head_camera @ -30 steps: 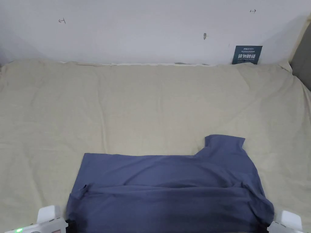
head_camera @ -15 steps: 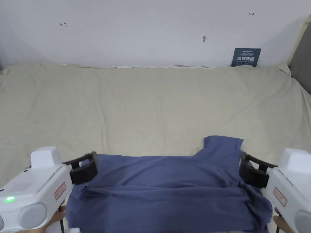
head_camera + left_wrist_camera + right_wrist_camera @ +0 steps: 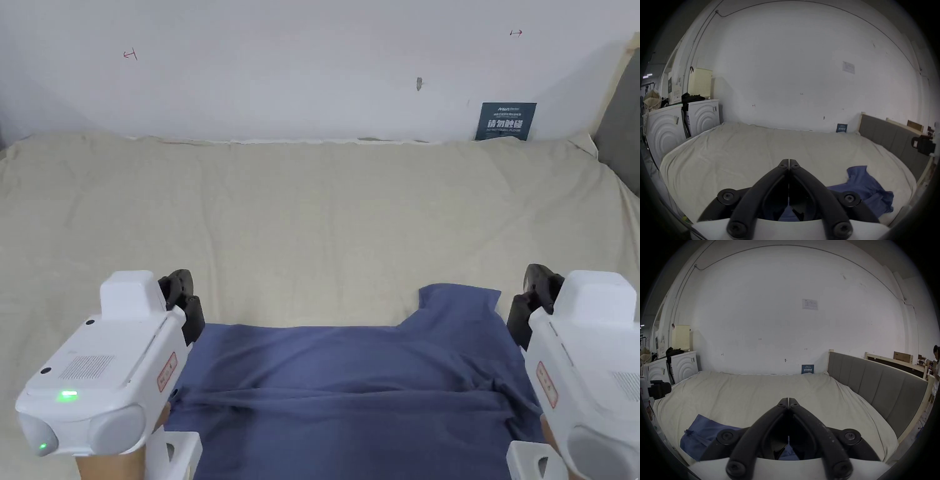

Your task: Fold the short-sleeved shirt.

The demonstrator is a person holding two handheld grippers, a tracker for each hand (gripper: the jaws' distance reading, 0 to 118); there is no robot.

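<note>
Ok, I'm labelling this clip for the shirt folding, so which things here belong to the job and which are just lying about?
Part of the job:
- blue shirt
- left gripper, jaws closed
- right gripper, jaws closed
- bed sheet, the work surface

Just lying about:
- dark blue sign against the wall
- grey headboard
- cream basket
- white appliances

A wide bed (image 3: 325,212) with a wrinkled beige sheet runs up to a white wall (image 3: 300,69). A small dark blue sign (image 3: 505,120) leans against that wall at the bed's far right corner. A grey padded headboard (image 3: 875,384) in a pale wooden frame lines the bed's right side. On the left stand two white washing machines (image 3: 683,123), with a cream plastic basket (image 3: 700,83) and dark clothes (image 3: 692,97) on top. A paper sheet (image 3: 809,304) hangs high on the wall.
</note>
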